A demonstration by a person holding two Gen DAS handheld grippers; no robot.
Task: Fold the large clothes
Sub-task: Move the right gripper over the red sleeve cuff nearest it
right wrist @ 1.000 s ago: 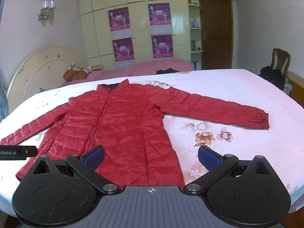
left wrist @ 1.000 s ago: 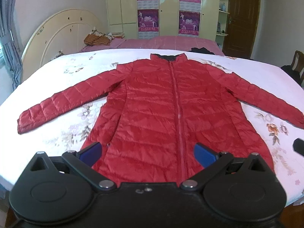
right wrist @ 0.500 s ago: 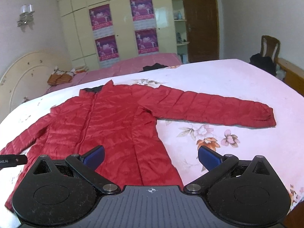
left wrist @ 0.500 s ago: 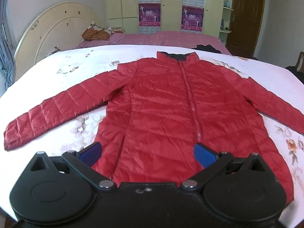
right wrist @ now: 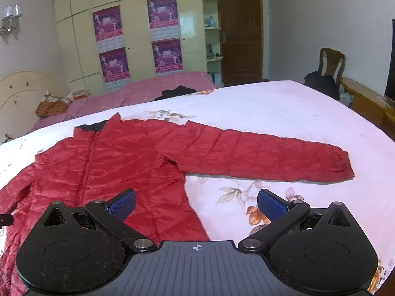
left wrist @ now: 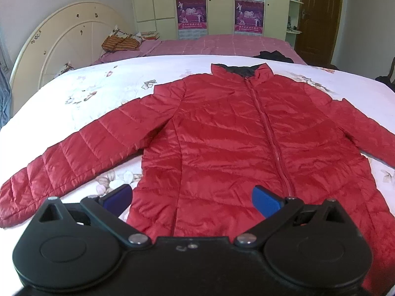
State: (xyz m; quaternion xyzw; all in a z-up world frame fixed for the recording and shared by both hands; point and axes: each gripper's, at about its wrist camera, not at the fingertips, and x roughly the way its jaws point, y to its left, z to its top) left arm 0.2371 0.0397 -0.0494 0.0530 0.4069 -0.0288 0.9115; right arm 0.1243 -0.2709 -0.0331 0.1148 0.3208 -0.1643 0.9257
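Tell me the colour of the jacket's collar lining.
The collar lining of the red jacket is black or very dark; it shows best in the left wrist view.

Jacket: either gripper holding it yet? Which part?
No. Left gripper and right gripper are both open, with nothing between the blue pads. The red jacket lies flat on the bed, sleeves spread.

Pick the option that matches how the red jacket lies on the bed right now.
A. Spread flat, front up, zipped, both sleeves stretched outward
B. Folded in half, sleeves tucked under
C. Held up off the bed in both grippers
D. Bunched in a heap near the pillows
A: the red jacket lies flat on the floral sheet, zipper closed, one sleeve out to each side, while the left gripper and right gripper are open and hold nothing.
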